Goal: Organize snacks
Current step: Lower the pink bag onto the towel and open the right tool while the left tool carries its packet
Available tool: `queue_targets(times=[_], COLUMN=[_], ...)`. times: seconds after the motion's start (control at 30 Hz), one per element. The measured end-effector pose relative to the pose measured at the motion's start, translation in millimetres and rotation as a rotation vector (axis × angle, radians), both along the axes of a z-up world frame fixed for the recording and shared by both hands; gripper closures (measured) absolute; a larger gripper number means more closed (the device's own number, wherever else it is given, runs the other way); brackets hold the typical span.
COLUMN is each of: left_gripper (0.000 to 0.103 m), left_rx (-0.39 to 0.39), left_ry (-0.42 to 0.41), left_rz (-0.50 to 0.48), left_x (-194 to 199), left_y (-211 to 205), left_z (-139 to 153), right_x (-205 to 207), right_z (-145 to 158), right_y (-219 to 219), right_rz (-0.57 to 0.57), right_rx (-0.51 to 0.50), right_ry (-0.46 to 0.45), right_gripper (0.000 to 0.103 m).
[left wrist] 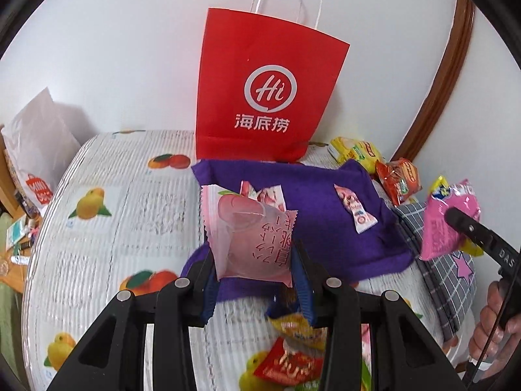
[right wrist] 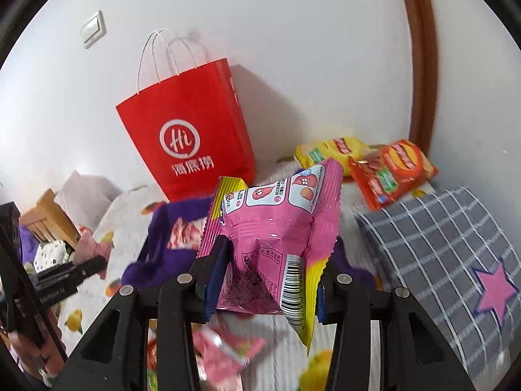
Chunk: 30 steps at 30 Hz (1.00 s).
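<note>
Crinkly film fills both my grippers: my left gripper (left wrist: 254,280) pinches a pale pink peach-print packet (left wrist: 247,228), long axis upright, raised over the purple felt mat (left wrist: 312,195); my right gripper (right wrist: 267,280) clamps a glossy magenta snack bag (right wrist: 276,221), barcode end down, beside the grey checked cloth (right wrist: 439,238).

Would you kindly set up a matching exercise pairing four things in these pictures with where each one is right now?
Things:
1. pale pink packet
2. bright pink packet
3. red paper bag
4. small pink-and-white candy

Places:
A. lying on the purple cloth
B. gripped in the right claw
C. standing against the white wall
D. gripped in the left claw

Pairs: 1-D, 2-B, 3-C, 4-A
</note>
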State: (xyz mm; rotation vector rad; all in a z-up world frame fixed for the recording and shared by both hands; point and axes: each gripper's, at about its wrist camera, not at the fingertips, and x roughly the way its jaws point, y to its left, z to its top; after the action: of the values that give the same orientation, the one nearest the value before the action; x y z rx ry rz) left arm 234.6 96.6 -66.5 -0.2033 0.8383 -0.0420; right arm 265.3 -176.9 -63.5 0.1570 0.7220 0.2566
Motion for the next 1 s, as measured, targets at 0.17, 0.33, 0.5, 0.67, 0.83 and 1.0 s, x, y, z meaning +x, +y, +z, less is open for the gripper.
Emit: queue_targets(times=[0.17, 0.33, 0.5, 0.67, 0.83, 1.0], left_gripper=[0.065, 0.065, 0.065, 0.065, 0.065, 0.065], left_rx=[0.035, 0.037, 0.055, 0.080, 0.035, 0.030], left_ry=[-0.007, -0.009, 0.014, 0.028, 0.045, 0.071], left_rz=[-0.011, -0.015, 0.006, 0.009, 0.018, 0.019], left_x=[22.6, 41.9, 59.5, 68.8, 73.4, 74.5], left_y=[-8.8, -13.6, -18.4, -24.6, -27.0, -30.1], left_z=[-1.8, -12.7, -27.9, -44.2, -61.6, -72.0], right_x=[35.4, 53.7, 59.8, 67.8, 67.3, 72.7], right_z=[-16.9, -39.0, -64.4, -85.6, -100.5, -113.6], right_y=[9.0, 14.5, 12.3, 9.1, 11.0, 20.9], right_rz=[0.028, 0.075, 0.103, 0.106, 0.116, 0.116], right_rx=[0.041, 0.050, 0.074, 0.055, 0.022, -0.042], right_ry=[-0.002, -0.011, 0.007, 0.067, 0.109, 0.141], right_gripper=[0.059, 0.059, 0.059, 0.058, 0.058, 0.058])
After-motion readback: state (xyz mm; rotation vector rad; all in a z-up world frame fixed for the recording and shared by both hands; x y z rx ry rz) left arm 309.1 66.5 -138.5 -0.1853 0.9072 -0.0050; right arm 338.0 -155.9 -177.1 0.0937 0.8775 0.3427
